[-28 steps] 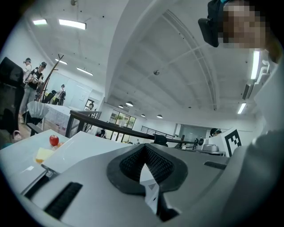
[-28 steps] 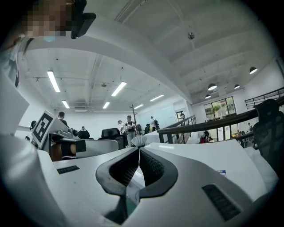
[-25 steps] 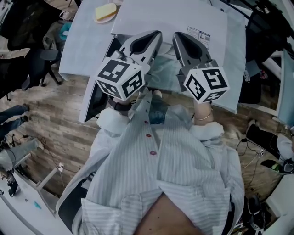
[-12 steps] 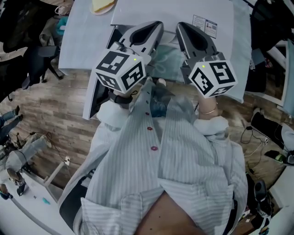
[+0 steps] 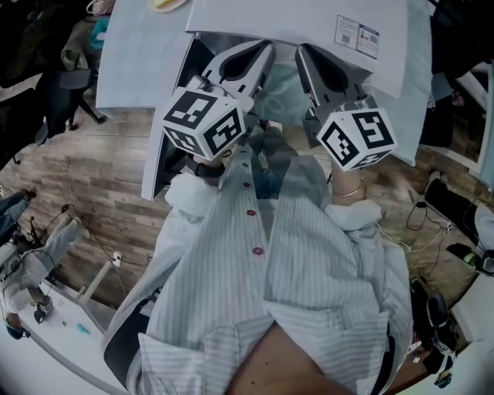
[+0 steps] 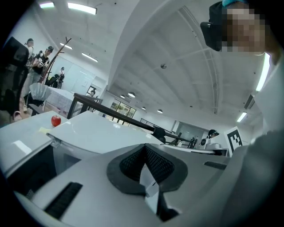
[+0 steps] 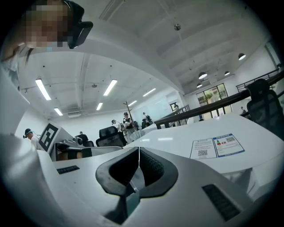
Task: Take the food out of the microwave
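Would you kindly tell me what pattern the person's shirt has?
The shirt has fine light stripes, best seen in the head view.

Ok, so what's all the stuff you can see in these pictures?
microwave: one, white, on the table, door swung open to the left
stickers: two, white and blue, on the microwave's top
table: one, pale, under the microwave
plate of yellow food: one, at the table's far edge, cut off by the picture
apple: one, red, on the table
pale green thing: one, between the grippers; can't tell what it is
office chair: one, black, left of the table
floor: wooden, brown
people: several, far across the room
shirt: one, striped, on the person
left gripper: one, grey, shut, empty
right gripper: one, grey, shut, empty
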The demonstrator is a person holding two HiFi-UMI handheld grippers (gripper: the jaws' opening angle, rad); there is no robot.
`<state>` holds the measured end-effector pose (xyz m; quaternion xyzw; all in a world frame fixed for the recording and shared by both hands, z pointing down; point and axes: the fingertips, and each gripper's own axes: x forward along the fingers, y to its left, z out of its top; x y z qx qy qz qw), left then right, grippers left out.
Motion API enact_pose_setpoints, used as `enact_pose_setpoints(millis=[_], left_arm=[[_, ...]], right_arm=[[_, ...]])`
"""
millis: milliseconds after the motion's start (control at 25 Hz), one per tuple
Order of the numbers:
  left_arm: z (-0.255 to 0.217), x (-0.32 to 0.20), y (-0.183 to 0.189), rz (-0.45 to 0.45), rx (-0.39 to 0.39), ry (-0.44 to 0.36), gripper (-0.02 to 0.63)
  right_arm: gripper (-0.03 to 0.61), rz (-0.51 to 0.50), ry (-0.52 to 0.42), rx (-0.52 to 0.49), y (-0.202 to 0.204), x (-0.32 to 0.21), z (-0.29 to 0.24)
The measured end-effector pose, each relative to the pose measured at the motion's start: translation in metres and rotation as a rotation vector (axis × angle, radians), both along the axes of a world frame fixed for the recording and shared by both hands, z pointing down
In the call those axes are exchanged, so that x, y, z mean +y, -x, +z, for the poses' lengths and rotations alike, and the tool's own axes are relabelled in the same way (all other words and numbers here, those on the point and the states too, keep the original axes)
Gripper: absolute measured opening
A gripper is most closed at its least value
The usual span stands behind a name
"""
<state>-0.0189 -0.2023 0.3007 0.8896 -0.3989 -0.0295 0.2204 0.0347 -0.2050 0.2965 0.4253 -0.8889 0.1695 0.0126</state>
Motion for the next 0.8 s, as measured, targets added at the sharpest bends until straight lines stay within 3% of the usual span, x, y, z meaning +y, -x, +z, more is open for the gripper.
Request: enact_pose_setpoints(millis=[800], left_arm=[[0.096, 0.007, -0.002, -0.019, 0.026, 0.214, 0.008]], right_arm=[[0.032, 0.074, 0.215, -0.023, -0.006, 0.009, 0.097]])
